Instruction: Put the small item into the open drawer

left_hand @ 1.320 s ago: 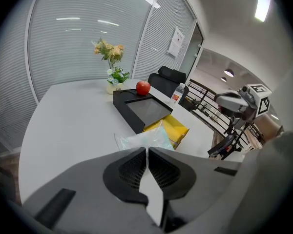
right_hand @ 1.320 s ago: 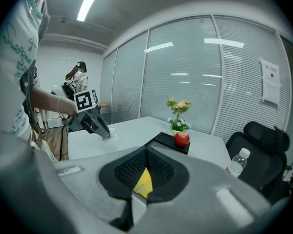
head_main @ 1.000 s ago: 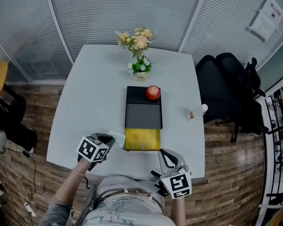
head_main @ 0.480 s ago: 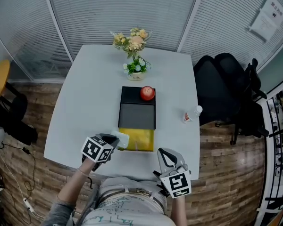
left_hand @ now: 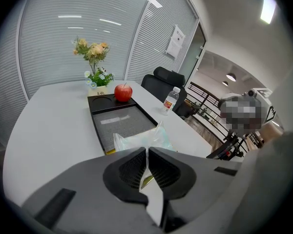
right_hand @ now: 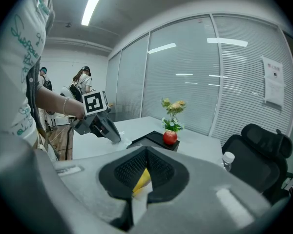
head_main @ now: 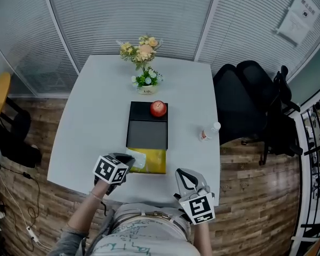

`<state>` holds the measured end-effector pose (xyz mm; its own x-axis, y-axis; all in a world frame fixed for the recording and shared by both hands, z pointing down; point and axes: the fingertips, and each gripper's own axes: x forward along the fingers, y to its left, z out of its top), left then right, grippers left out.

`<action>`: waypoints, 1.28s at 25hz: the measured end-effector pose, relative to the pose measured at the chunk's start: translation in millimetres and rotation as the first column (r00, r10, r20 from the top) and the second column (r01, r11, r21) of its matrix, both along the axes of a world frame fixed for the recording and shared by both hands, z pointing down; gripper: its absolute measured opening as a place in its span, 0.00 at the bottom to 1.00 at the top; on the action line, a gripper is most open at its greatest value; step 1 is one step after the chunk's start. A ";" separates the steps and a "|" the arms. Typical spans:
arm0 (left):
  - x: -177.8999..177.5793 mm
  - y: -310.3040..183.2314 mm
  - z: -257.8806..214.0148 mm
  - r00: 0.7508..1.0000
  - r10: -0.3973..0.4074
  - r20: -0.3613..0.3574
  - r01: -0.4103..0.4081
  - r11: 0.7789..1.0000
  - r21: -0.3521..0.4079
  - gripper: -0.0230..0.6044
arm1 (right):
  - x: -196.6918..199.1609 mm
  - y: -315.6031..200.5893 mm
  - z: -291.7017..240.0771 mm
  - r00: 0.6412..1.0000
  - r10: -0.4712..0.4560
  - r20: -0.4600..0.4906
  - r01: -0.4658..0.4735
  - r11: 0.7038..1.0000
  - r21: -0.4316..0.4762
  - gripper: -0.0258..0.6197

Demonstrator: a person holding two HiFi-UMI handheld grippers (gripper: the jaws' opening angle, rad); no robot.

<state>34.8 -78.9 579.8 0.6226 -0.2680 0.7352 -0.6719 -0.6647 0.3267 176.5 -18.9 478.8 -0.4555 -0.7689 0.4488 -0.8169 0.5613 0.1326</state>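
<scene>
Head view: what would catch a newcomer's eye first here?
A red apple sits on the far end of a black box on the white table, and the box's yellow drawer is open toward the person. At the drawer's left corner, the left gripper is shut on a clear plastic packet. Flowers stand near the table's far end.
</scene>
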 end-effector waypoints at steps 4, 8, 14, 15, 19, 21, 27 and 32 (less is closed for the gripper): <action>5.7 0.0 3.0 1.000 -0.013 0.005 0.013 1.000 -0.004 0.06 | 6.3 -1.0 -3.3 1.000 -0.008 -0.005 0.008 1.000 -0.010 0.04; 9.9 1.0 9.2 1.000 -0.022 0.012 0.022 1.000 -0.015 0.06 | 9.5 -1.0 1.9 1.000 -0.022 0.006 0.022 1.000 -0.001 0.04; 20.6 -0.3 22.0 1.000 -0.025 0.014 0.025 0.999 -0.038 0.06 | 16.7 -0.5 6.1 1.000 -0.022 0.009 0.022 1.000 -0.006 0.04; 21.0 0.1 24.5 1.000 -0.025 0.018 0.026 0.999 -0.042 0.06 | 17.5 0.5 6.8 1.000 -0.020 0.009 0.021 1.000 -0.008 0.04; 22.3 0.4 34.7 0.999 -0.036 0.029 0.038 0.997 -0.061 0.06 | 20.9 4.1 9.4 1.000 -0.013 -0.001 0.013 1.000 -0.019 0.04; 24.1 0.2 42.6 0.999 -0.034 0.031 0.036 0.996 -0.078 0.06 | 22.0 3.6 8.4 1.000 -0.006 -0.006 0.005 1.000 -0.025 0.04; 30.0 1.2 65.0 0.999 -0.042 -0.009 0.040 0.987 -0.154 0.06 | 25.0 4.4 11.2 1.000 0.022 0.001 -0.022 0.999 -0.025 0.04; 34.3 2.4 76.9 0.999 -0.034 -0.011 0.031 0.979 -0.202 0.06 | 25.7 8.9 10.9 0.999 0.038 -0.006 -0.038 0.999 -0.028 0.04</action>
